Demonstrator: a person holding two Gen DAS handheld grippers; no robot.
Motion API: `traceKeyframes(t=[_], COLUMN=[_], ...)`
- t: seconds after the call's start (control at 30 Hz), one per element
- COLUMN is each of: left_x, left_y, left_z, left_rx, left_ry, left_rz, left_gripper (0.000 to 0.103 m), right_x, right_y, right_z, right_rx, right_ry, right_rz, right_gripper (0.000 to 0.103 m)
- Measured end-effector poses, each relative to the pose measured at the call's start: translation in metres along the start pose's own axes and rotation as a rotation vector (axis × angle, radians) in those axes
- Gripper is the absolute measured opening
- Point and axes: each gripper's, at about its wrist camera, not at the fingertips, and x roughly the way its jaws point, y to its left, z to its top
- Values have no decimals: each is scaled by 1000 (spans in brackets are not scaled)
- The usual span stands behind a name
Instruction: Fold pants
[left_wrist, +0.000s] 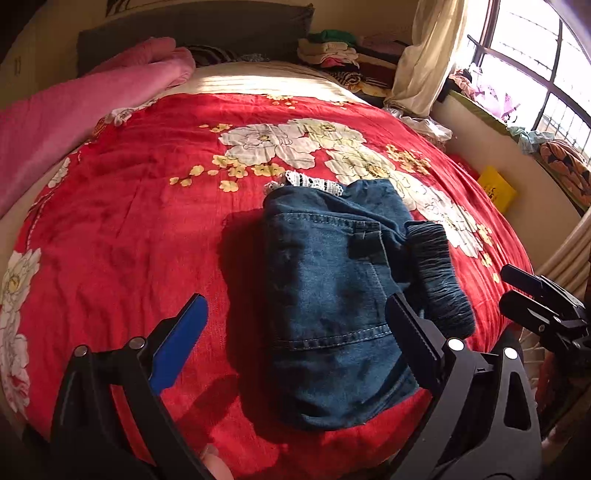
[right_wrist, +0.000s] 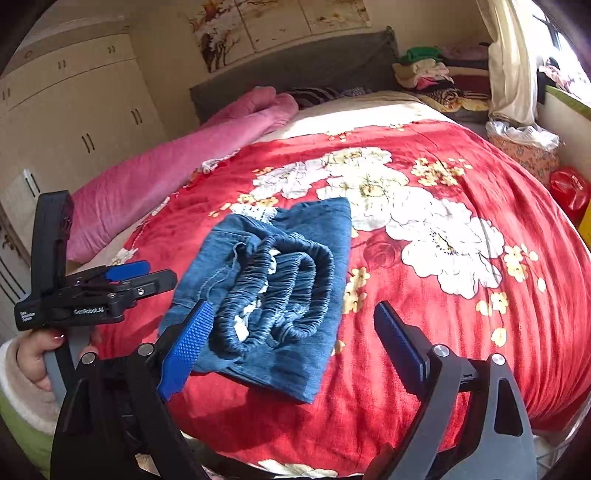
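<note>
Left gripper (left_wrist: 295, 354) and right gripper (right_wrist: 295, 350): both spread wide, nothing between pads. Jeans (left_wrist: 332, 302) already folded compact on red bedspread (left_wrist: 129, 221); seemingly little left.

The folded pants (left_wrist: 325, 295) are blue denim, matt and slightly coarse, with pale topstitching, a ribbed gathered elastic waistband (right_wrist: 280, 280) and a strip of white lace (left_wrist: 314, 182) at their far edge. Under them lies a red floral bedspread (left_wrist: 129, 221) of soft, faintly crinkled cloth, and at the bedspread's left edge a pink blanket (left_wrist: 74, 110) looks fleecy and plush. The left gripper (left_wrist: 295, 339) and right gripper (right_wrist: 295, 339) are matt black plastic with shiny metal pivot pins, their blue pads (right_wrist: 188, 343) finely knurled like rubber.
</note>
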Motion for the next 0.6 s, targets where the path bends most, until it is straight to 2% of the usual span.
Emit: traceKeyframes(t=[0.17,0.37,0.53,0.57,0.6], left_x=[18,38,51,52,53], left_y=[11,16,20,20,19], left_z=[-4,-6,-8,-9,-9], left_rx=[-41,-84,-119,-127,-132], left_ry=[29,51,63,64,68], left_rz=[-2,-51,-89,-99,-114], left_gripper=[91,91,90,86,77], right_x=[29,65,80,82,84], right_y=[-20,-40,-42,-41,-40], right_z=[1,-4,-7,-7,-7], right_rx=[103,216,235,237,238], right_ry=[53,123,121,123,126], right_rz=[11,103,168,177,183], right_gripper=[88,87,72,67,61])
